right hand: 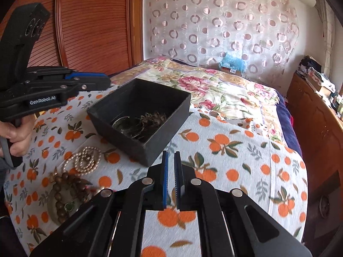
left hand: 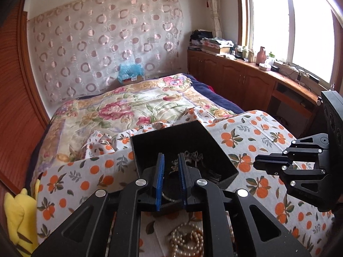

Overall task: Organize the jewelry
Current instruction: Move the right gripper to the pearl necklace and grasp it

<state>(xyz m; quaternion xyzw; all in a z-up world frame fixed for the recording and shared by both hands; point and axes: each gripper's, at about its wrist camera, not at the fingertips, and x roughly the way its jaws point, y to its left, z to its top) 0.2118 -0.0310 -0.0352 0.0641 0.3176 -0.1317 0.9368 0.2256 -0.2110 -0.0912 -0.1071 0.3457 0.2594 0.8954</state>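
Two grippers hang over the orange-print cloth (right hand: 225,145), both empty. The left gripper (left hand: 171,160) has its blue pads a narrow gap apart with nothing between them, its tips poised over the near corner of the black box (right hand: 139,115). The right gripper (right hand: 170,158) has its pads nearly pressed together, only a slit between them, and points at the box's near right corner from just outside the wall.

What remains to sort lies below and behind the left tips, toward the person: the pearl strand (right hand: 88,160) is coiled on the cloth just short of the box, and the brown wooden bead strand (right hand: 66,192) lies beside it, nearer still. Neither coil has a clear long axis. The left gripper is plainly the nearer one; I judge it would have to draw back and dip to reach the pearls.

Inside the box a tangle of dark chains and a metal bangle (right hand: 141,122) already rests at the near end. Its wall stands between the right gripper and both strands.
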